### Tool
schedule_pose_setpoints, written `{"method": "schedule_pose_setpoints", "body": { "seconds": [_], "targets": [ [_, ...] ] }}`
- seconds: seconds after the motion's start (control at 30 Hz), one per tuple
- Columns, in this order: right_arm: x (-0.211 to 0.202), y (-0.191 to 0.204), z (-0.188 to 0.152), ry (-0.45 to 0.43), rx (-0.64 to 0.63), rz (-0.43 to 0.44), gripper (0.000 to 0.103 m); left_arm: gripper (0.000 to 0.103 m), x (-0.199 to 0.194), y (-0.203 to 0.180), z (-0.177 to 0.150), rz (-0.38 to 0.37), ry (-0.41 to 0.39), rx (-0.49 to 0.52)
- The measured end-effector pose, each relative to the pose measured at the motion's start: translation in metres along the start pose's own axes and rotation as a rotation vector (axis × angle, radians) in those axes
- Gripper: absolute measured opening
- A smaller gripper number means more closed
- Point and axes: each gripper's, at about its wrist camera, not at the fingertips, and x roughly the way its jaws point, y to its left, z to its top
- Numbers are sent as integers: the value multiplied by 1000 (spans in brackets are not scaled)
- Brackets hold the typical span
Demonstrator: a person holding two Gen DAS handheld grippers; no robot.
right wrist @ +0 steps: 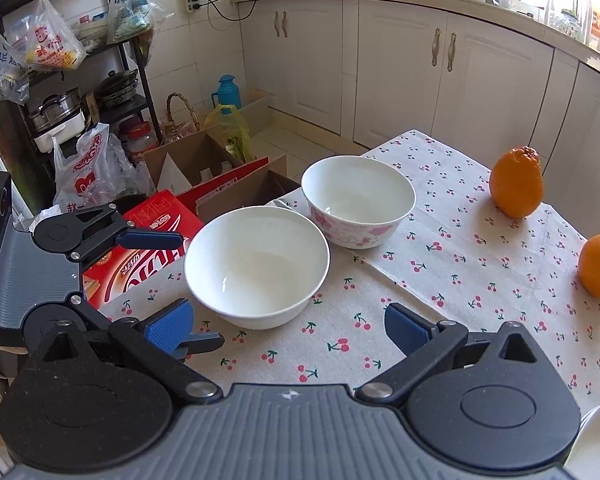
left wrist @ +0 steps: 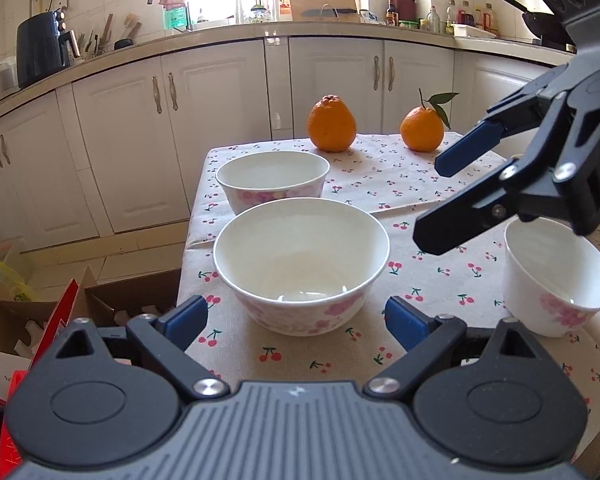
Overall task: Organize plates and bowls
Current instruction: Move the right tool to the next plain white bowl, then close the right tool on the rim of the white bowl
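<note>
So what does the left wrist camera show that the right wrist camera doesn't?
Only the left wrist view shows the small bowl whole, the leaf on the right-hand orange and the window. Only the right wrist view shows the storage rack, the blue thermos and the left gripper from outside. Both show the near bowl, the far bowl, both oranges and the cherry tablecloth.

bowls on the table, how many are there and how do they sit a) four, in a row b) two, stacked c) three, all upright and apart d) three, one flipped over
c: the left wrist view shows a near bowl, a far bowl and a small bowl, each upright, empty and standing apart on the tablecloth.
</note>
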Motion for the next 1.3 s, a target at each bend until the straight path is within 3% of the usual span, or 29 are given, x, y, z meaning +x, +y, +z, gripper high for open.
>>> {"method": "schedule_pose_setpoints", "body": {
  "seconds": [0.47,0.9,1.3],
  "targets": [
    [47,-9,27,69,-42,68,99,95,21,1,5,-15,8,17],
    [78,-16,36,128,-17,155,73,95,24,2,6,-28,12,24],
    [82,-18,39,127,-5,176,69,94,24,2,7,-42,1,20]
  ]
}}
